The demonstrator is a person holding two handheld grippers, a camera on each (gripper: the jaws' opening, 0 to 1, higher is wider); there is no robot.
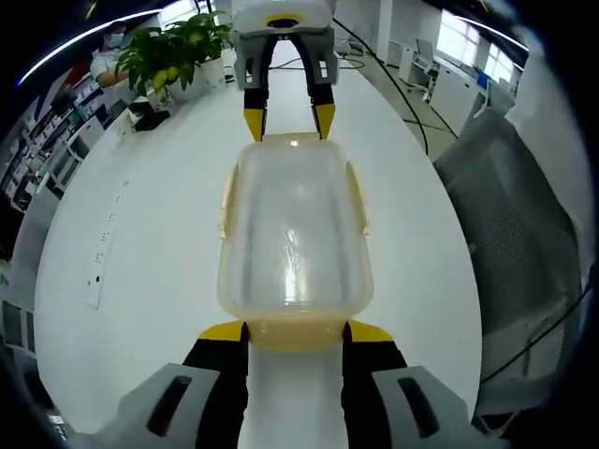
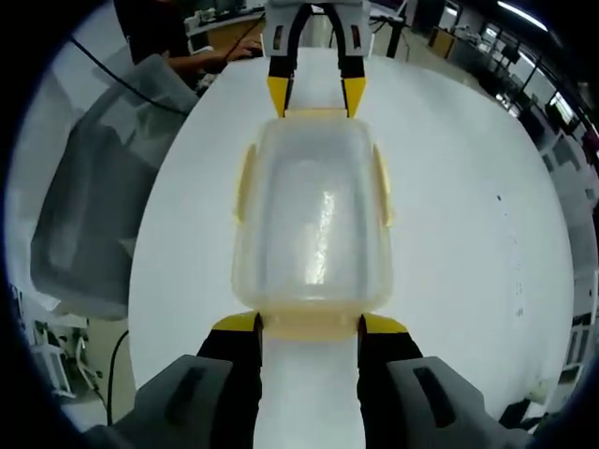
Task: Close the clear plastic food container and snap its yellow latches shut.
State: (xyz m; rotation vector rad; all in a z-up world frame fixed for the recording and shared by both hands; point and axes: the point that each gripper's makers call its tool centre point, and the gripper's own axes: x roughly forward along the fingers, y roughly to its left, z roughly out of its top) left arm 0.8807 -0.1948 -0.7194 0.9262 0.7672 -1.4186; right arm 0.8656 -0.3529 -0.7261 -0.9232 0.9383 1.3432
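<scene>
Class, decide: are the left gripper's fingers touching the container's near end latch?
Touching. In the left gripper view, both yellow-tipped fingers press against the near latch of the container.

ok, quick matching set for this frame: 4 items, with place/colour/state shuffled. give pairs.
Items:
1. food container
2. left claw
3. right claw
4. potted plant

Descriptions:
A. green leaves, far end of the white table
B. clear, lid on
C. open, at the near end latch in the right gripper view
D. open, at the near end latch in the left gripper view

Pairs: 1-B, 2-D, 3-C, 4-A
</scene>
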